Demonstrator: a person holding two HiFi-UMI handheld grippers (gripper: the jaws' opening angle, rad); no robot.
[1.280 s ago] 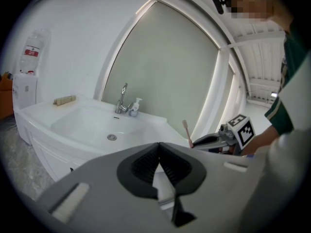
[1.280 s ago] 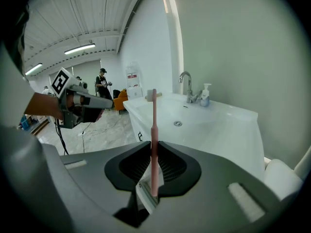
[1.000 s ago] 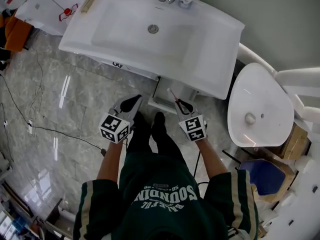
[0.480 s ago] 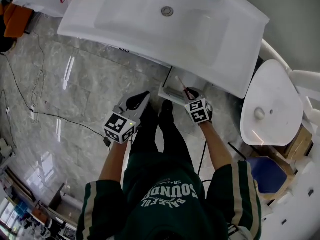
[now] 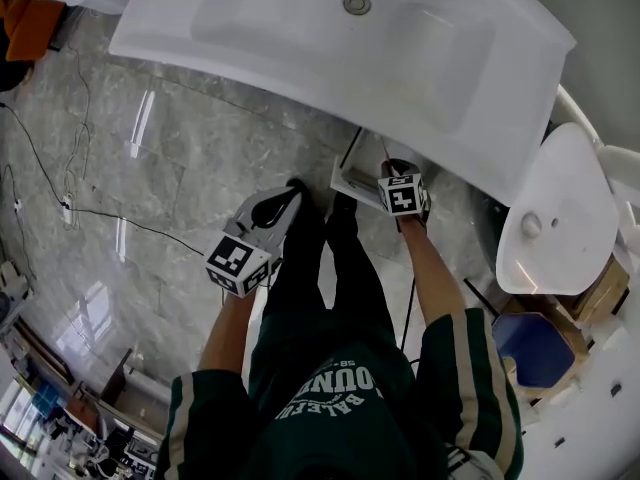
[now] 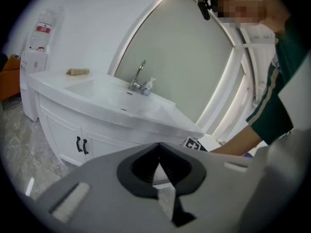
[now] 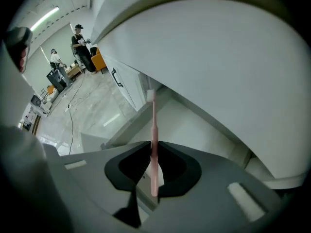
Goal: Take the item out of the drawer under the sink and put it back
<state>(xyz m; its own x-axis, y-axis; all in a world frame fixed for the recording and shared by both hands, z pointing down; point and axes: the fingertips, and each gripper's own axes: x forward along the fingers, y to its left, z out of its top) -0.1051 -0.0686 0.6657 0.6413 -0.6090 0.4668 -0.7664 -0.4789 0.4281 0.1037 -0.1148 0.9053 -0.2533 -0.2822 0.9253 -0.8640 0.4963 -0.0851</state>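
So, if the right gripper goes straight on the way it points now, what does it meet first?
Probably the inside of the open drawer under the sink: the right gripper points down into it, and the pink toothbrush it holds would touch first. Depth is unclear.

Glossy sink [image 5: 300, 38], polished stone floor [image 5: 200, 158], plastic toothbrush [image 7: 153, 125]

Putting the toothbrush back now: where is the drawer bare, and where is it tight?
The drawer floor ahead of the toothbrush looks bare, from its left wall to the back. Overhead is tight: the sink overhangs it. The person's legs crowd its front edge, and the toilet stands to its right.
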